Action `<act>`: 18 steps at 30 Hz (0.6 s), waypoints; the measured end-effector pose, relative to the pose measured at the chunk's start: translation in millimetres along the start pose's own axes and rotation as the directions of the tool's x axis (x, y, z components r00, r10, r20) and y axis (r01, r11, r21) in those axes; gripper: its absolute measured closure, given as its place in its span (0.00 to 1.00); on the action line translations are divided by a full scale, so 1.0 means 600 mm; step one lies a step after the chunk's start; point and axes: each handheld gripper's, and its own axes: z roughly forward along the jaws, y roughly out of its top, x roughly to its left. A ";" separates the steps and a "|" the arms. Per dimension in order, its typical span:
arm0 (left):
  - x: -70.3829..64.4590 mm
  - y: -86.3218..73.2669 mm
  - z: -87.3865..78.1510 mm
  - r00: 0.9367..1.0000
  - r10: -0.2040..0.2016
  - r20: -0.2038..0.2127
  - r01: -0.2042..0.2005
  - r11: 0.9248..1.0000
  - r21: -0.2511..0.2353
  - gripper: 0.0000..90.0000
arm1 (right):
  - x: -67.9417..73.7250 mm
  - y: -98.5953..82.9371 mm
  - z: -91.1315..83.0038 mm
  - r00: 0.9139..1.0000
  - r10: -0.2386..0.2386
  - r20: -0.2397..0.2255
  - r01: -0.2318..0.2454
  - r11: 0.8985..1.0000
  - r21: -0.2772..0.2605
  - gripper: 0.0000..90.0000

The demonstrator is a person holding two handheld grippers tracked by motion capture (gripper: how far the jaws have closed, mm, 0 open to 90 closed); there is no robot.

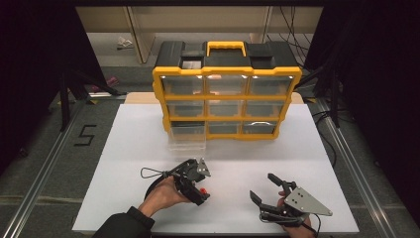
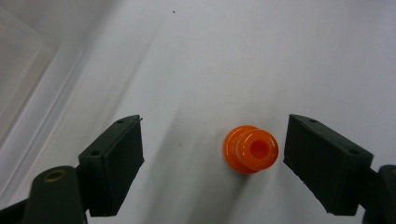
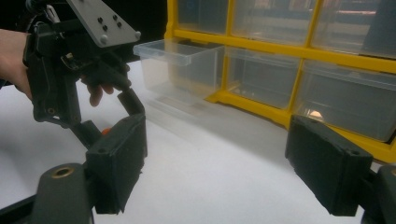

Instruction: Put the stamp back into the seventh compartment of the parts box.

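Observation:
A small orange spool-shaped part [image 2: 251,149] lies on the white table [image 1: 237,148], between the two pads of my left gripper [image 2: 215,126], nearer the right pad and touching neither. That gripper is open and tilts down over the part, held by a hand [image 1: 161,196] at the front left. The right gripper view shows the left gripper [image 3: 112,116] with a sliver of the orange part [image 3: 106,131] below it. My right gripper [image 1: 265,188] hovers open and holds nothing at the front right; its jaws [image 3: 215,135] face the organizer.
A yellow and black organizer [image 1: 227,99] with clear drawers stands at the back of the table. Its bottom-left drawer [image 1: 187,136] is pulled out onto the table. A black cable loop [image 1: 151,173] lies left of the left gripper.

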 end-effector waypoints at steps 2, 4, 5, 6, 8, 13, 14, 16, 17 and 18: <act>0.000 0.001 0.003 1.000 0.010 -0.001 -0.010 1.000 0.009 0.22 | 0.000 0.000 0.000 1.000 0.000 -0.001 0.000 1.000 0.001 0.24; -0.002 0.002 0.006 1.000 0.021 0.001 -0.021 1.000 0.019 0.23 | 0.000 0.000 0.000 1.000 -0.001 -0.001 0.001 1.000 0.002 0.24; -0.003 0.002 0.007 1.000 0.025 0.002 -0.025 0.999 0.023 0.24 | 0.000 0.000 0.000 1.000 -0.001 0.000 0.001 1.000 0.001 0.24; -0.003 0.002 0.008 1.000 0.027 0.005 -0.027 0.999 0.026 0.25 | 0.000 0.000 0.000 1.000 -0.001 0.000 0.001 1.000 0.001 0.24; -0.003 0.003 0.009 1.000 0.028 0.004 -0.028 0.999 0.032 0.27 | 0.000 0.000 0.000 1.000 0.000 0.000 0.000 1.000 0.001 0.24; 0.000 0.005 0.011 0.999 0.035 0.018 -0.036 0.998 0.043 0.34 | 0.000 0.000 0.000 1.000 -0.001 0.000 0.001 1.000 0.000 0.24; -0.001 0.005 0.012 0.999 0.035 0.025 -0.036 0.998 0.046 0.34 | 0.000 0.000 0.000 1.000 -0.001 0.000 0.001 1.000 0.000 0.24; -0.001 0.006 0.013 0.999 0.039 0.031 -0.041 0.997 0.058 0.37 | 0.000 0.000 0.000 1.000 -0.002 0.001 0.002 1.000 0.002 0.24; -0.002 0.006 0.014 0.998 0.047 0.038 -0.049 0.997 0.065 0.41 | 0.000 0.000 -0.001 1.000 -0.002 0.001 0.002 1.000 0.004 0.24; -0.002 0.006 0.015 0.998 0.045 0.042 -0.047 0.997 0.066 0.41 | 0.000 0.000 -0.001 1.000 -0.002 0.001 0.002 1.000 0.004 0.24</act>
